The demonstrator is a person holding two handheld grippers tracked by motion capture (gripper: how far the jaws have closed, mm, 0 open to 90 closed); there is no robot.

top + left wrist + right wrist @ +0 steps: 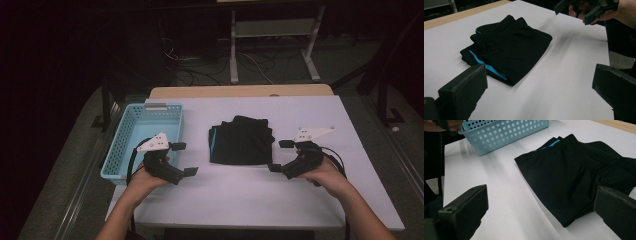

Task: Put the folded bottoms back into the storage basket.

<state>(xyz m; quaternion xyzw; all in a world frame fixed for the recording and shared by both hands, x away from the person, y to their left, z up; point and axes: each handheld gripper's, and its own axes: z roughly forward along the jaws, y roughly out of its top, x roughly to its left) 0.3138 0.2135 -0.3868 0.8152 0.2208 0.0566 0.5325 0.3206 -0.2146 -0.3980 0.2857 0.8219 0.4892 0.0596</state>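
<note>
Folded black shorts point(241, 140) are lying mid-worktop point(300, 200), right of an empty blue basket point(142, 137). The left gripper point(184, 159) and right gripper point(280, 155) are being held at either side of them, fingers apart, nothing gripped. Judging from this, nothing is being moved yet; everything is left to do.
</note>
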